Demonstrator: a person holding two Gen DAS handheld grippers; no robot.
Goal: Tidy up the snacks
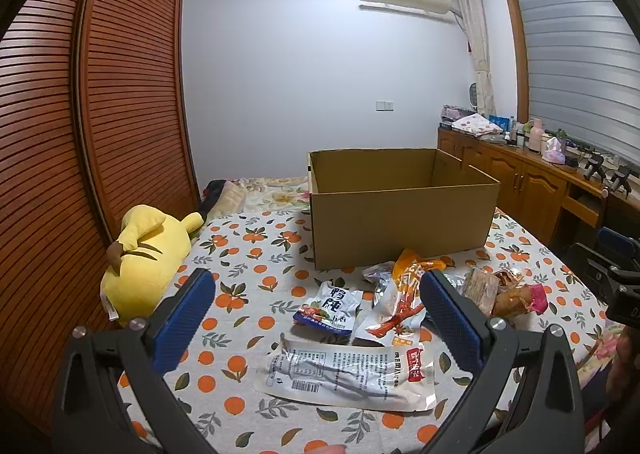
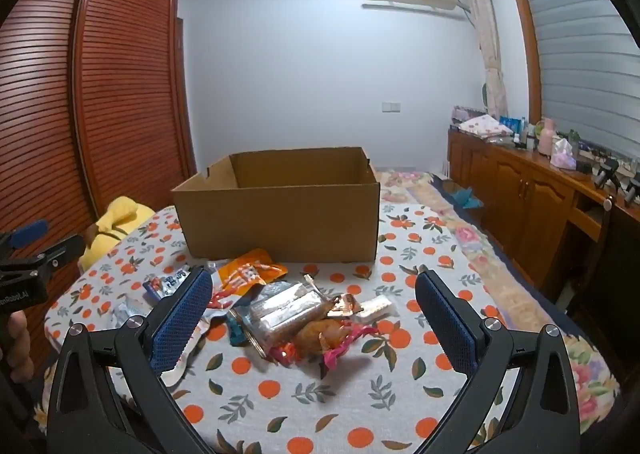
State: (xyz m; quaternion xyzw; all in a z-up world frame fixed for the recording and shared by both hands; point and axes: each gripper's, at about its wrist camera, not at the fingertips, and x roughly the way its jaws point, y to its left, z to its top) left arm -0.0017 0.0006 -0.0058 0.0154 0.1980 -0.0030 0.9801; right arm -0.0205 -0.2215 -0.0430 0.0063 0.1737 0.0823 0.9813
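On the bed (image 1: 256,254), near side: snack packets (image 2: 288,314) heaped before empty cardboard box (image 1: 400,222) | left hand-held gripper (image 1: 316,314) and right hand-held gripper (image 2: 314,318) both spread, holding nothing | advice: pinch one packet's flat edge, lift clear, lower into box.

Left gripper (image 1: 318,308): black frame, two arms w/ triangular cut-outs, matte finish.
Left pads (image 1: 185,314): blue, textured w/ fine dots, long rectangular, rounded tips.
Left screws (image 1: 137,322): silver round bolt heads, two per side.
Right gripper (image 2: 314,310): same build, black frame, triangular cut-outs.
Right pads (image 2: 182,318): blue, dotted grip texture, serrated lower edge.
Right screws (image 2: 490,323): silver, shiny, two per side.
Marking: white lettering on the black body seen at left edge of right wrist view; only partly legible.
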